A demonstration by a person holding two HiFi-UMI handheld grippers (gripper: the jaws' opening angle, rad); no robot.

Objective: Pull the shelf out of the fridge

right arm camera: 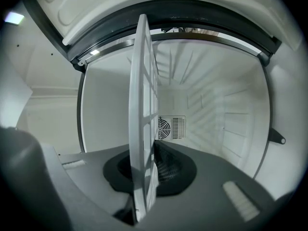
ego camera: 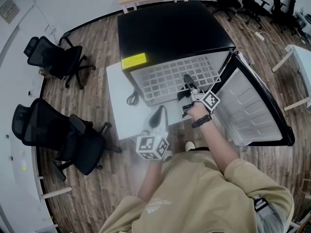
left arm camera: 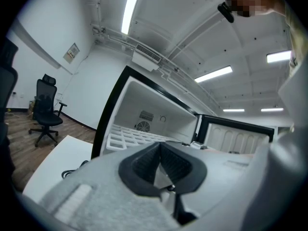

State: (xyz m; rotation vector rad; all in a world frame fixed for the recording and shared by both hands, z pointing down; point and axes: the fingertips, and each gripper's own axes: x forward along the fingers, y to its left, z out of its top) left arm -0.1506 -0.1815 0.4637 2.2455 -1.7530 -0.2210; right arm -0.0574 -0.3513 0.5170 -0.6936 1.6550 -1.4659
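Listing fridge [ego camera: 170, 33], door open: one white grid shelf [ego camera: 163, 81] inside, projecting from the front. My right gripper [ego camera: 187, 81] clamps its front edge; my left gripper [ego camera: 158, 115] is closed and empty.

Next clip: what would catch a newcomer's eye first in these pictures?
A black fridge stands at centre, its door swung open to the right, with a white grid shelf sticking partway out. The right gripper is clamped on the shelf's front edge, while the left gripper is held near the person's body, jaws together and empty.
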